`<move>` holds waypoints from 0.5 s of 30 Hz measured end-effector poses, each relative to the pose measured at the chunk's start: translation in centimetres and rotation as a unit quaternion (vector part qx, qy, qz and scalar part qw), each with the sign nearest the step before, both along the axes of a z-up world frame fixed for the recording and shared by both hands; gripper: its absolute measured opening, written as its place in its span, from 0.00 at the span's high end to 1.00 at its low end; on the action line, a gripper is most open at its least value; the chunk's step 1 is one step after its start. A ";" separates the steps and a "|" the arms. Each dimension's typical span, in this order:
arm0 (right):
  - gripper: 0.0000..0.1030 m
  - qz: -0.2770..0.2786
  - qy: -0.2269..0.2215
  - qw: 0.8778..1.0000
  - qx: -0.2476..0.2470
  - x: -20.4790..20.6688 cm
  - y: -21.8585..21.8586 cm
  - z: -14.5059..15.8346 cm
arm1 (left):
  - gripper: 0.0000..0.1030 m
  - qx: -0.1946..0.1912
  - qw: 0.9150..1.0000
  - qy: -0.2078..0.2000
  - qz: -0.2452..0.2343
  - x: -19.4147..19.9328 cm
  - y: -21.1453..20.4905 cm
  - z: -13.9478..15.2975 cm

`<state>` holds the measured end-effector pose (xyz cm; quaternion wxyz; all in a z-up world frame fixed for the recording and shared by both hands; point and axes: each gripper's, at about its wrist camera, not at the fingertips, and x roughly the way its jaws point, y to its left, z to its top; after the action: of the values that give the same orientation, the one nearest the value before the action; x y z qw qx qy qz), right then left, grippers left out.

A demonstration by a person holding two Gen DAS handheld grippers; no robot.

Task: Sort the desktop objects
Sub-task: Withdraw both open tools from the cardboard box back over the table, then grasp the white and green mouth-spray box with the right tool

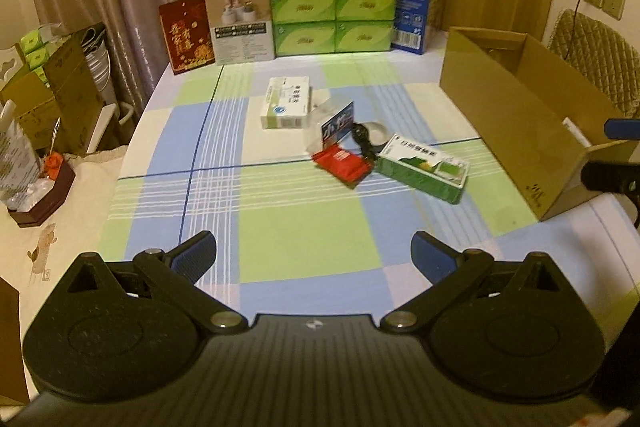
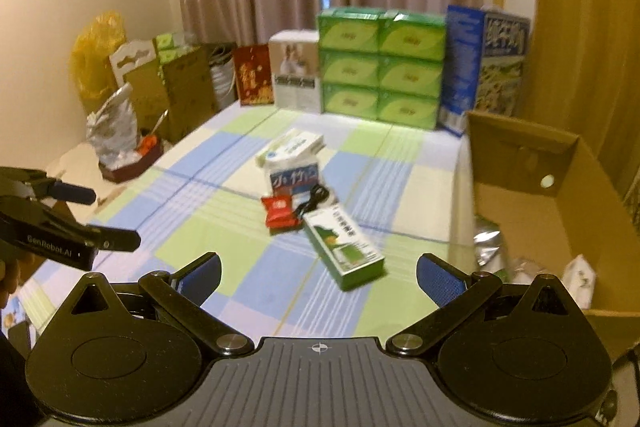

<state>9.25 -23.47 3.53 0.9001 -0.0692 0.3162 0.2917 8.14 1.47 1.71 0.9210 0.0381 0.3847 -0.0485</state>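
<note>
Both grippers, left gripper (image 1: 314,253) and right gripper (image 2: 319,277), hover with fingers apart and empty; reaching for the green box (image 2: 342,247) mid-table could snag the black cable (image 2: 314,201) touching it.

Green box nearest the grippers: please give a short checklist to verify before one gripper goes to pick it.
1. Left gripper open, empty: ok.
2. Right gripper open, empty: ok.
3. Green box lying flat, top uncovered: ok.
4. Black cable clear of the green box: cannot tell, it lies very close.
5. Cardboard box open at the top: ok.
6. Room left inside the cardboard box: ok, though some items already lie there.
</note>
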 end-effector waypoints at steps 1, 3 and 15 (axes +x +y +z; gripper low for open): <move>0.02 0.003 0.004 1.000 -0.003 0.4 0.5 -0.6 | 0.01 -0.001 1.000 0.002 0.002 0.2 0.3 -0.5; 0.02 0.008 0.009 1.000 -0.010 1.1 1.2 -1.8 | 0.01 -0.003 1.000 0.004 0.003 0.8 0.7 -1.3; 0.02 0.030 0.001 0.997 -0.070 7.3 4.3 -7.4 | 0.01 0.004 1.000 0.025 -0.001 6.7 1.9 -6.5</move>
<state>16.51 -19.17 -3.85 0.8837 -0.1416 0.3343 0.2955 14.85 3.39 -4.77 0.9111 0.0408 0.4074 -0.0485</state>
